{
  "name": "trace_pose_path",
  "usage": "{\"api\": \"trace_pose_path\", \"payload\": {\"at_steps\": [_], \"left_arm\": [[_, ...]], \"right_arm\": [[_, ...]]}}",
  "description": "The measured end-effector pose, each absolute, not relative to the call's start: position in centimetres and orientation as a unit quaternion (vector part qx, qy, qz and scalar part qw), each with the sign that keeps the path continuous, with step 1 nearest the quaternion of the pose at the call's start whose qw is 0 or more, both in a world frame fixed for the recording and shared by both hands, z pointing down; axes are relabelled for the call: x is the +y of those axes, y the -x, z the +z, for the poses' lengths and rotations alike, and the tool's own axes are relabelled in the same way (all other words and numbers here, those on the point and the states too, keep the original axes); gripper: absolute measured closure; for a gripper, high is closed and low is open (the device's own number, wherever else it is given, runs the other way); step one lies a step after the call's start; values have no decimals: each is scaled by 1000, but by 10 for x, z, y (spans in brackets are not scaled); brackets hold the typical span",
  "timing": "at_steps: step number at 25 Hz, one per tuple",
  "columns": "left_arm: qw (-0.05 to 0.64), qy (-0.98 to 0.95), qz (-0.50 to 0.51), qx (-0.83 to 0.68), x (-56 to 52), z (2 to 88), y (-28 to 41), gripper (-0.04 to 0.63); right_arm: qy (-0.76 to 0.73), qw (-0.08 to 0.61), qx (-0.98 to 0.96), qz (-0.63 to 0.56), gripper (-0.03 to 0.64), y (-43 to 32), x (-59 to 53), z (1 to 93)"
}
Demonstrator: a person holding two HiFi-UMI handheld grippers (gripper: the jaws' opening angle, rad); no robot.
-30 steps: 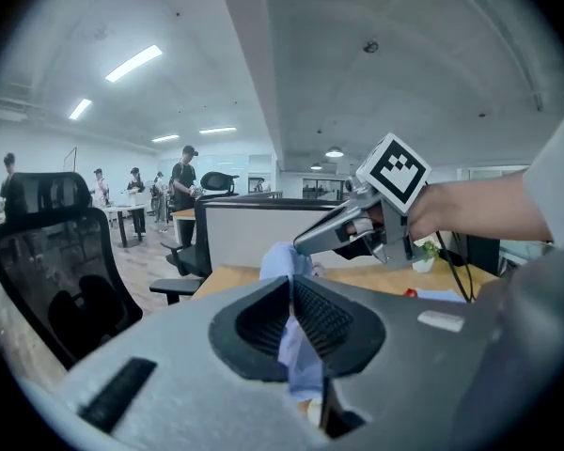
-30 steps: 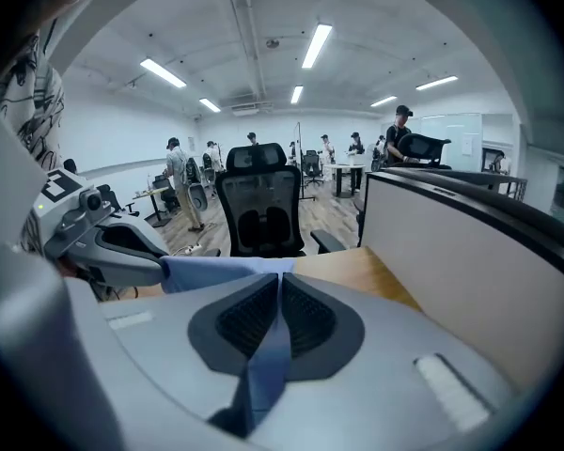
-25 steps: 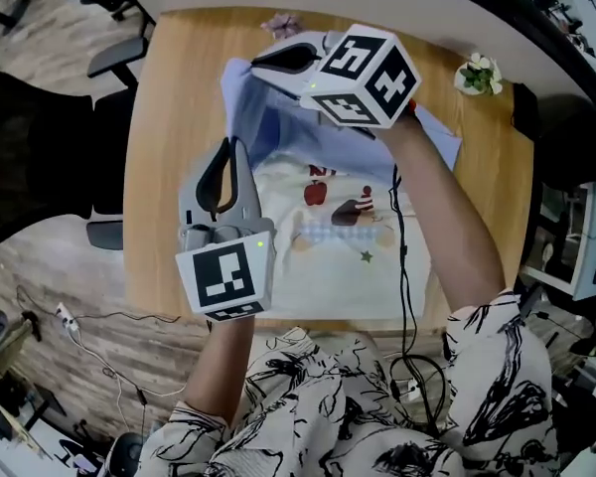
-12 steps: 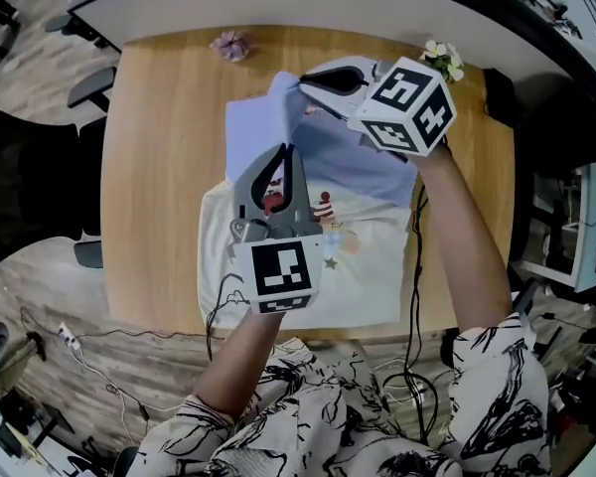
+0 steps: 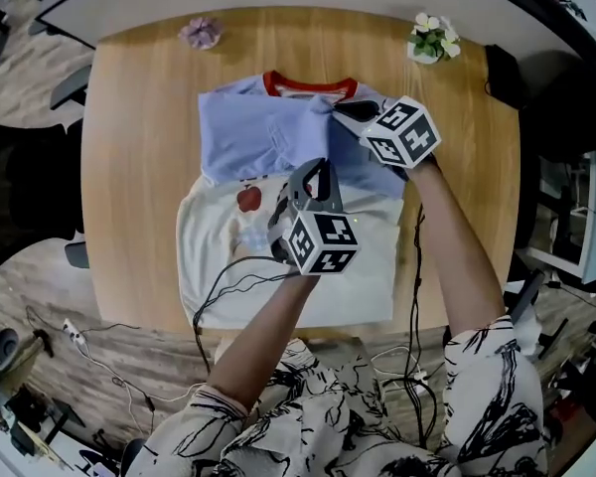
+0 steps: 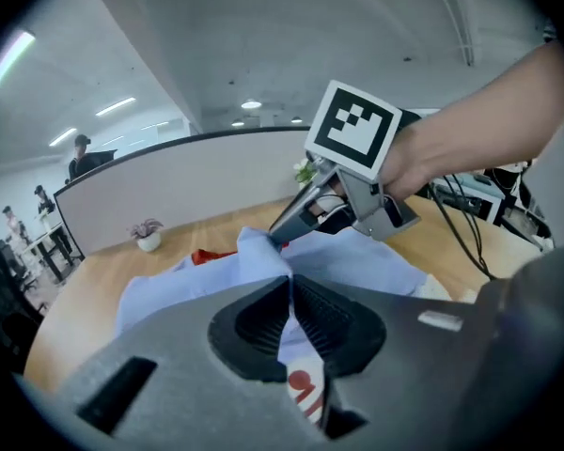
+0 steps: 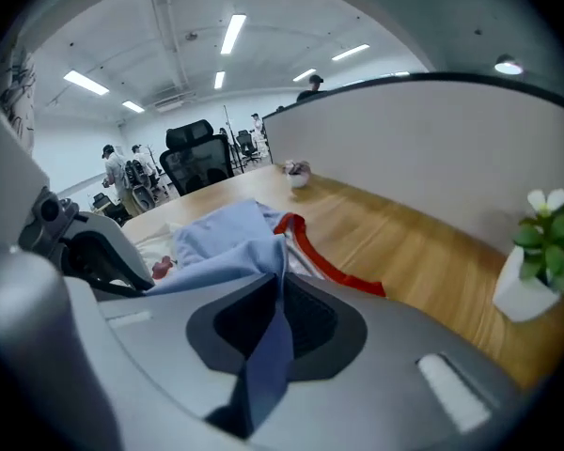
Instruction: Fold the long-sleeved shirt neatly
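Shirt (image 5: 248,137): long-sleeved, cream body, blue upper part, red collar. Lies spread at middle of wooden worktop (image 5: 139,117), collar toward far edge.
Left gripper (image 5: 316,170): jaws pinched together on blue fold of shirt, over chest area.
Right gripper (image 5: 346,110): jaws closed on blue cloth just right of collar.
Flower pot (image 5: 432,38): far right corner.
Small purple plant (image 5: 200,33): far left.
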State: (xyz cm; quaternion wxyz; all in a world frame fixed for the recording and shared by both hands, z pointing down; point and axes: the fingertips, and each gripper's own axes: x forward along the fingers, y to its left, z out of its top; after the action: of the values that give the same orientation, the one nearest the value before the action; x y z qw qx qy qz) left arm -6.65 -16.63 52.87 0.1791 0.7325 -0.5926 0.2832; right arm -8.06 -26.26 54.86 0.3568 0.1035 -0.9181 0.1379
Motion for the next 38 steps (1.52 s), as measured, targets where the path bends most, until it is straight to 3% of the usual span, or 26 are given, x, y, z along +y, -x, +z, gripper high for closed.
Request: {"api": "trace_pose_path", "payload": {"at_steps": [4,7,11,15,19,24,26,27,33,38], "left_arm": [[195,-744,297,-566,-170,554,43,561],[211,-770,285,-530,-166,561,22,396],[221,-755,239,-569,-150,536,48,344],[270,-699,240,-617,-136,553,107,353],[311,-687,265,-600,-137,581,128,371],[319,-694,272,-586,-143,589,123,457],[307,-691,275,-593,-144,588,127,567],[296,-692,275,-599,-145,586,129,577],[210,-710,270,-616,-157,549,126,578],[137,-714,306,-616,-162,529,111,578]], "right_arm": [[-121,385,-900,167,531,48,-269,574],[-138,391,-894,169,494,25,-280,575],[-124,372,-913,113,442,49,-288,534],[-33,394,-918,39,428,119,-261,512],[53,451,-890,44,410,164,-224,552],[76,511,-855,43,411,179,-210,598],[71,517,-852,45,417,184,-211,603],[70,518,-852,46,419,186,-211,602],[55,473,-875,87,422,200,-215,571],[54,507,-856,87,416,200,-214,569]]}}
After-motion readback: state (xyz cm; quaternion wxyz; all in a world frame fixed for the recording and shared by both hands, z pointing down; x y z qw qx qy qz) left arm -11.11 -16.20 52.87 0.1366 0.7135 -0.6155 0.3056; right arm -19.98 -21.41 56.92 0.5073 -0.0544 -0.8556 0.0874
